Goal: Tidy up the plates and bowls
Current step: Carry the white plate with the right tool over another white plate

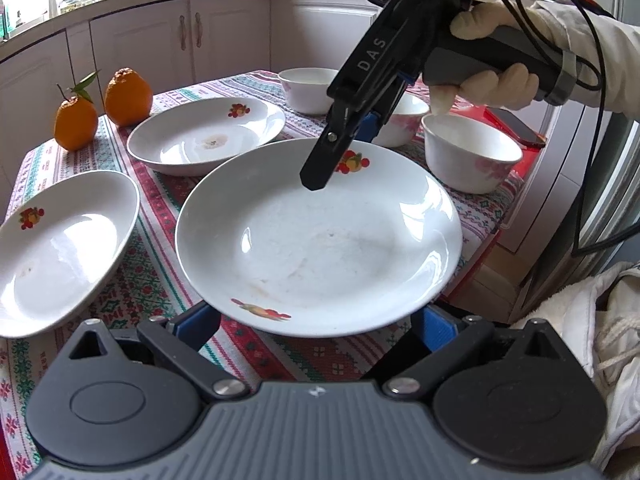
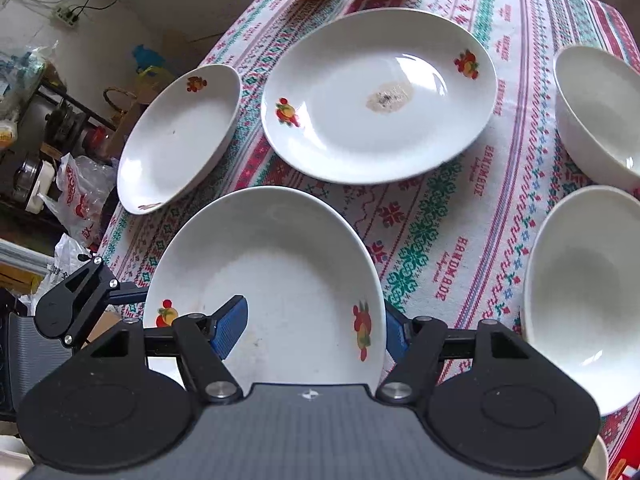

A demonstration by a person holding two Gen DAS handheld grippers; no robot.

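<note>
A white plate with fruit prints (image 1: 320, 236) is held above the patterned tablecloth (image 1: 160, 280); it also shows in the right wrist view (image 2: 280, 280). My left gripper (image 1: 320, 326) is open, with its blue pads under the plate's near rim on either side. My right gripper (image 1: 344, 148) straddles the far rim, one blue pad (image 2: 230, 330) over the plate and the other behind it; whether it pinches I cannot tell. A second plate (image 1: 206, 134) with a brown stain lies behind, a third (image 1: 60, 248) at the left edge. Three white bowls (image 1: 472, 156) stand at the right.
Two oranges (image 1: 128, 96) sit at the table's far left corner. A phone (image 1: 516, 126) on something red lies behind the bowls. White kitchen cabinets (image 1: 188, 36) stand beyond the table. Bags and clutter (image 2: 76, 184) lie on the floor by the table's edge.
</note>
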